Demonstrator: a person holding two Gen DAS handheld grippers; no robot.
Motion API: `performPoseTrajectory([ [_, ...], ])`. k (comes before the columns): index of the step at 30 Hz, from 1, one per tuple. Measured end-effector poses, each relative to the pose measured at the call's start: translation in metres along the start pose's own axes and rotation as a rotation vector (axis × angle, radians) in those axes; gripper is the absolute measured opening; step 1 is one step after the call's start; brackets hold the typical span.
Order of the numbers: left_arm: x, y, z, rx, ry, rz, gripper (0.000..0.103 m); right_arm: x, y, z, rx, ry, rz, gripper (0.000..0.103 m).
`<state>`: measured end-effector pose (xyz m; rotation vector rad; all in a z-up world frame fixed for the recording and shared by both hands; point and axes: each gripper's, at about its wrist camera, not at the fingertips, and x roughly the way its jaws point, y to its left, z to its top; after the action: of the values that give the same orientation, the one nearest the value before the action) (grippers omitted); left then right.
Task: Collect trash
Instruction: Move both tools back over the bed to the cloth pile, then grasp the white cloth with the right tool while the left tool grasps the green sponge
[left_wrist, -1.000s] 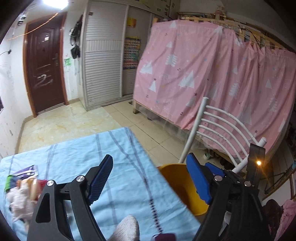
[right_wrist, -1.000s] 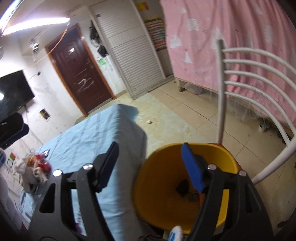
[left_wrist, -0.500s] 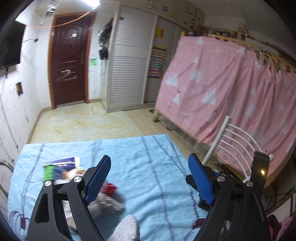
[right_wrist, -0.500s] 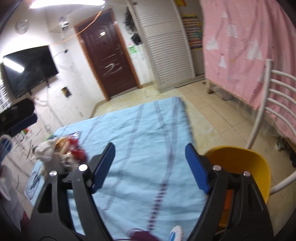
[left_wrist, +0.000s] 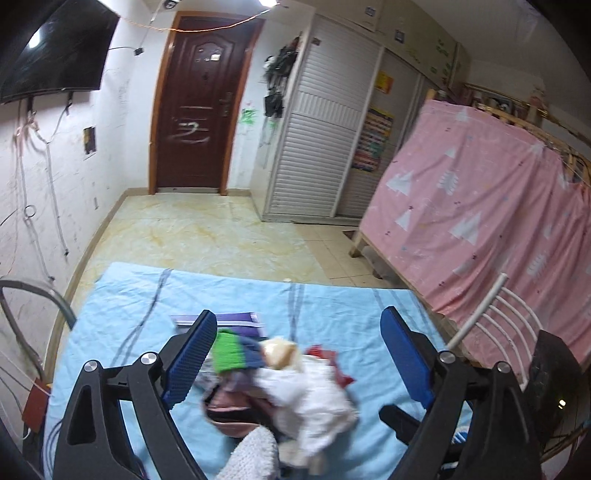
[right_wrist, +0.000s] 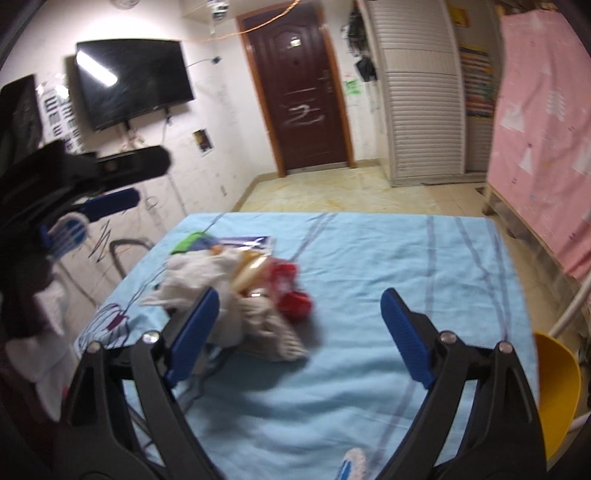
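Your left gripper (left_wrist: 295, 363) and right gripper (right_wrist: 299, 332) gape wide and empty; the trash pile (right_wrist: 236, 291) sits mid-frame, bare blue tablecloth (right_wrist: 388, 258) stretching right.

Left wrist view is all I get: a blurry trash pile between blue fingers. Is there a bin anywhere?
Observer: Yes, a yellow bin shows at the table's right edge in the right wrist view.
Operator: Is the other gripper holding anything?
Observer: No, the right gripper is open and empty over the blue cloth.
Operator: What's red in the pile?
Observer: A crumpled red wrapper on the trash pile's right side.
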<state>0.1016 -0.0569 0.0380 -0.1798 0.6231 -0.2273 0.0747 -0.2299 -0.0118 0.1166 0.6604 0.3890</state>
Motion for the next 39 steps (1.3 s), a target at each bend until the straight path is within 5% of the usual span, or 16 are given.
performPoseTrajectory([
  [18, 0.038, 0.079, -0.007, -0.153, 0.099, 0.074, 0.081, 0.038, 0.063, 0.014, -0.141, 0.059, 0.054, 0.089],
  [20, 0.044, 0.082, -0.010, -0.165, 0.120, 0.067, 0.081, 0.042, 0.065, 0.014, -0.147, 0.075, 0.048, 0.063],
  [23, 0.054, 0.084, -0.014, -0.177, 0.149, 0.049, 0.081, 0.049, 0.063, 0.012, -0.136, 0.105, 0.049, 0.041],
  [33, 0.084, 0.070, -0.024, -0.191, 0.253, -0.039, 0.081, 0.024, 0.036, 0.021, -0.051, 0.013, 0.031, 0.023],
  [39, 0.098, 0.060, -0.033, -0.188, 0.304, -0.042, 0.036, 0.024, 0.023, 0.021, -0.030, 0.028, 0.042, 0.021],
])
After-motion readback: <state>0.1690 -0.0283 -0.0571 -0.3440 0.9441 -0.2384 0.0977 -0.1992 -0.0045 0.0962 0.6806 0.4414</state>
